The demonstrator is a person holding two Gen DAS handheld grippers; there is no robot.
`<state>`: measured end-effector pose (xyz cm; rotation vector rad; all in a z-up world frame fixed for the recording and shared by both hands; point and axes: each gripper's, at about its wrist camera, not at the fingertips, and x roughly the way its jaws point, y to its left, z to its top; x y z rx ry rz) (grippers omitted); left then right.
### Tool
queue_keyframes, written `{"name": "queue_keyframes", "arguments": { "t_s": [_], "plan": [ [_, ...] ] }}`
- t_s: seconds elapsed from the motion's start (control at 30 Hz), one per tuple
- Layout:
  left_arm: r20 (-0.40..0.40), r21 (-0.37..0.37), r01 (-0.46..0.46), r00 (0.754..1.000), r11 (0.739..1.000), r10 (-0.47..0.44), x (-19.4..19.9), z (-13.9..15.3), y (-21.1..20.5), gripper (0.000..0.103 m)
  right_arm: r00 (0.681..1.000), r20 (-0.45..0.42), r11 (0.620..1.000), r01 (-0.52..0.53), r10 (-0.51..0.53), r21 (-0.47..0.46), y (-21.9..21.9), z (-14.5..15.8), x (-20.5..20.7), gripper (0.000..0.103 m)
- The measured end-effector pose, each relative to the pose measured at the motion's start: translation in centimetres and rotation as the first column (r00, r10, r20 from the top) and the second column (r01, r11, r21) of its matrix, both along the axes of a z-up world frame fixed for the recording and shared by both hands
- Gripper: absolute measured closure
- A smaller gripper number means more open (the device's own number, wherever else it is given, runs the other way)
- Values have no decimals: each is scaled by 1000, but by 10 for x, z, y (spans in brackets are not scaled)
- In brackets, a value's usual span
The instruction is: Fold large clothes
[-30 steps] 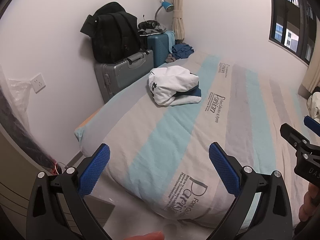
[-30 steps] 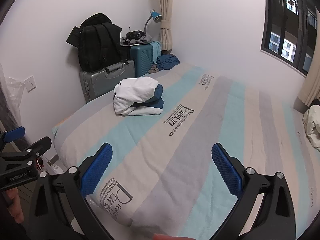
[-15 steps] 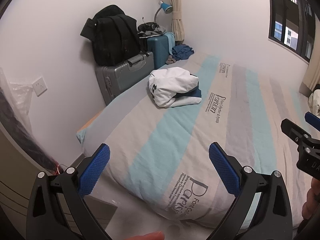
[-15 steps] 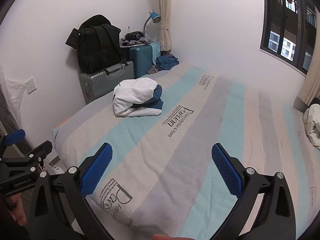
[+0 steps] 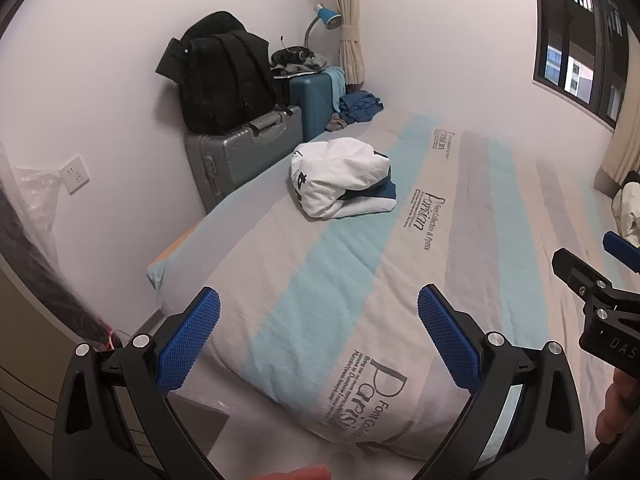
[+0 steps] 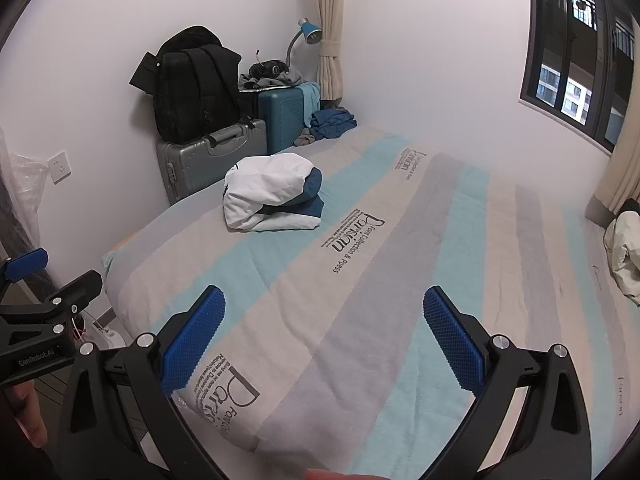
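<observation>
A folded white and dark-blue garment (image 5: 340, 178) (image 6: 272, 192) lies on the striped bed (image 5: 460, 208) (image 6: 440, 240), toward its far left side. My left gripper (image 5: 318, 320) hovers open over the bed's near corner, nothing between its blue pads. My right gripper (image 6: 324, 320) is open too, above the near edge, well short of the garment. Each gripper shows at the edge of the other's view: the right gripper (image 5: 600, 276) and the left gripper (image 6: 44, 280). A crumpled cream cloth (image 6: 624, 256) (image 5: 628, 208) lies at the bed's far right edge.
A grey suitcase (image 5: 244, 152) with a black backpack (image 5: 224, 76) on it and a teal suitcase (image 5: 316, 96) stand against the left wall. Blue clothes (image 5: 358, 106) are heaped in the far corner by a curtain and a blue lamp (image 5: 328, 20). A window (image 6: 580, 52) is at right.
Both grippers have drifted slightly back and left; the view of the bed has shifted a little. Jaws stay open, and the garment has not moved.
</observation>
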<state>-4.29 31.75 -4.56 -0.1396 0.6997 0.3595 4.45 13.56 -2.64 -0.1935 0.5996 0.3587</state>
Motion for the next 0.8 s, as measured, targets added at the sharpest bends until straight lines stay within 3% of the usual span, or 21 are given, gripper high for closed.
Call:
{"name": "queue_keyframes", "arguments": {
  "t_s": [0.23, 0.33, 0.43, 0.8],
  "plan": [
    [-6, 9, -12, 1000, 1000, 12, 3, 0, 2, 6, 1000, 0, 1000, -2, 2, 6, 1, -1, 1, 7],
    [-30, -50, -41, 999, 998, 39, 7, -6, 8, 6, 1000, 1, 1000, -3, 3, 6, 3, -1, 2, 7],
    [3, -84, -33, 999, 996, 33, 2, -7, 10, 6, 1000, -7, 1000, -8, 8, 8, 4, -1, 2, 7],
    [-18, -28, 1, 1000, 1000, -2, 8, -8, 0, 6, 1000, -7, 1000, -12, 12, 8, 4, -1, 3, 7]
  ]
}}
